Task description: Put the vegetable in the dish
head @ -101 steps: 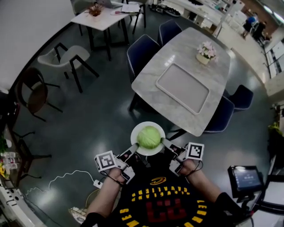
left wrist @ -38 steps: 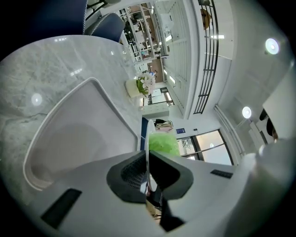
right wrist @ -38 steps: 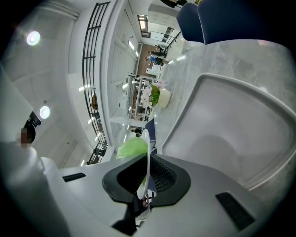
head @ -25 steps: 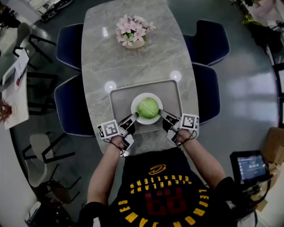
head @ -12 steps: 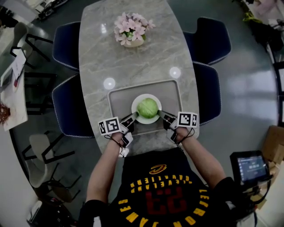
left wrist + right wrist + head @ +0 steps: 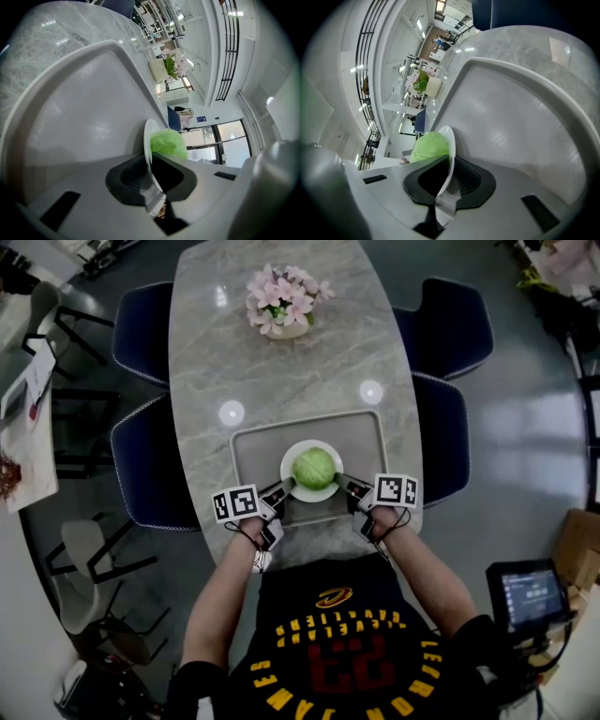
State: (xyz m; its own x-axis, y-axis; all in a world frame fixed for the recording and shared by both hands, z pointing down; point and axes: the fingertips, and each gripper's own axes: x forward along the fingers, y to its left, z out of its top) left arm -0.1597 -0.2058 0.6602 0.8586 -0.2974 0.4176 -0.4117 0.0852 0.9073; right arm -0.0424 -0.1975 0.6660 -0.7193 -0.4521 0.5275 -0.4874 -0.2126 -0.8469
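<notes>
A green cabbage (image 6: 314, 468) lies in a white dish (image 6: 293, 454), which is over the grey tray (image 6: 248, 448) on the marble table (image 6: 281, 371). I cannot tell whether the dish touches the tray. My left gripper (image 6: 286, 486) is shut on the dish's left near rim, my right gripper (image 6: 342, 481) on its right near rim. In the left gripper view the dish rim (image 6: 149, 140) passes between the jaws of the left gripper (image 6: 151, 176), with the cabbage (image 6: 169, 144) behind. The right gripper view shows the right gripper (image 6: 449, 180) clamped on the rim (image 6: 451, 145) beside the cabbage (image 6: 430, 146).
A pot of pink flowers (image 6: 284, 296) stands at the table's far end. Dark blue chairs (image 6: 150, 460) (image 6: 441, 324) flank both sides of the table. The tray floor (image 6: 84, 117) (image 6: 520, 122) spreads wide around the dish. A screen on a stand (image 6: 530, 594) is at my lower right.
Four seconds ago I held the dish over the floor, short of the table. It now sits over the tray. In the last second dish and grippers barely shifted.
</notes>
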